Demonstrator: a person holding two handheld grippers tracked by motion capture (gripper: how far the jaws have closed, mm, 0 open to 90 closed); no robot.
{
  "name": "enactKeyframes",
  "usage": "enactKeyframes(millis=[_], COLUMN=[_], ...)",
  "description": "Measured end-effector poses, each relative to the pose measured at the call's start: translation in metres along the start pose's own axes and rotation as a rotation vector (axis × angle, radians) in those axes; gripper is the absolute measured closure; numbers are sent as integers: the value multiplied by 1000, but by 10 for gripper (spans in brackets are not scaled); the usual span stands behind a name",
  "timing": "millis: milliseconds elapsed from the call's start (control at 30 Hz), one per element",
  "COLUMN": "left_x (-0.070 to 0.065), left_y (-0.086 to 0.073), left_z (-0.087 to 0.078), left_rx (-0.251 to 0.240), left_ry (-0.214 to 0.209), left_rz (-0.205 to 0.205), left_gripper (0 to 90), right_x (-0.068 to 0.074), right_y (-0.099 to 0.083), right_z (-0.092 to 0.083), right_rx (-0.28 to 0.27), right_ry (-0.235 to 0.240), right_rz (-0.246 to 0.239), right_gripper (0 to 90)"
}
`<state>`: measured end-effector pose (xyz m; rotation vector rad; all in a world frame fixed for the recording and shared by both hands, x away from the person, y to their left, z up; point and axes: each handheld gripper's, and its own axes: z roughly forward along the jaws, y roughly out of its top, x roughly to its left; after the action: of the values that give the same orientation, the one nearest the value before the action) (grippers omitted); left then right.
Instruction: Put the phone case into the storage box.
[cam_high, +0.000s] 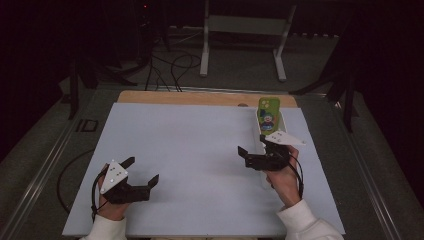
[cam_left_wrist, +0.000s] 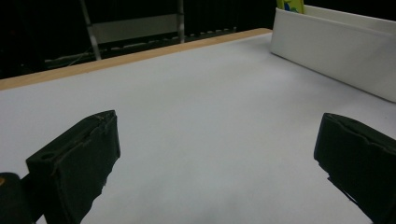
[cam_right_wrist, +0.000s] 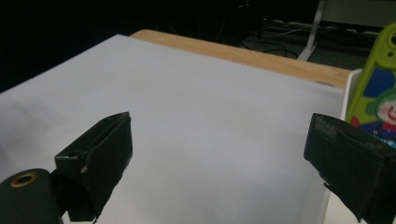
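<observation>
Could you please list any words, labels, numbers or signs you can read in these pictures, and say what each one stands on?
No readable text anywhere.
The green phone case standing in the white tray bears a cartoon clown picture, no letters legible.
The grey plates on the left gripper and right gripper show pale dots, no writing.

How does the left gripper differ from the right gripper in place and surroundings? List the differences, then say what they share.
The left gripper sits over bare white table near the front edge; the right gripper is farther back, at the white tray. The left gripper is far from the green clown-printed case; the right gripper has it close beside one jaw. Both are open and hold nothing.
</observation>
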<state>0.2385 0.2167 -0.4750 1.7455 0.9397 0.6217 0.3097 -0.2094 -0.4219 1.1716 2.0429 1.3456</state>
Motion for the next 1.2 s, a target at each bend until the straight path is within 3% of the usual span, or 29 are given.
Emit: enactKeyframes(millis=[133, 233, 367, 667, 900, 1200], left_x=[0, 0, 0, 1, 1, -1], left_y=[0, 1, 2, 2, 3, 3], left_z=[0, -1, -2, -4, -7, -8], left_rx=[-2, -4, -9, -17, -31, -38], left_ry=[-2, -1, -3, 0, -2, -10], left_rz=[2, 3, 2, 3, 7, 42], left_gripper=[8, 8, 7, 6, 4, 1], right_x=[3, 6, 12, 14, 13, 10], right_y=[-12, -21, -35, -63, -72, -87], right_z=[-5, -9, -12, -19, -31, -47], right_rx=[-12, -28, -40, -100, -179, -212], right_ry=[-9, 12, 30, 67, 64, 58], right_rz=[-8, -12, -64, -76, -103, -109], right_gripper=[77, 77, 78, 79, 83, 83])
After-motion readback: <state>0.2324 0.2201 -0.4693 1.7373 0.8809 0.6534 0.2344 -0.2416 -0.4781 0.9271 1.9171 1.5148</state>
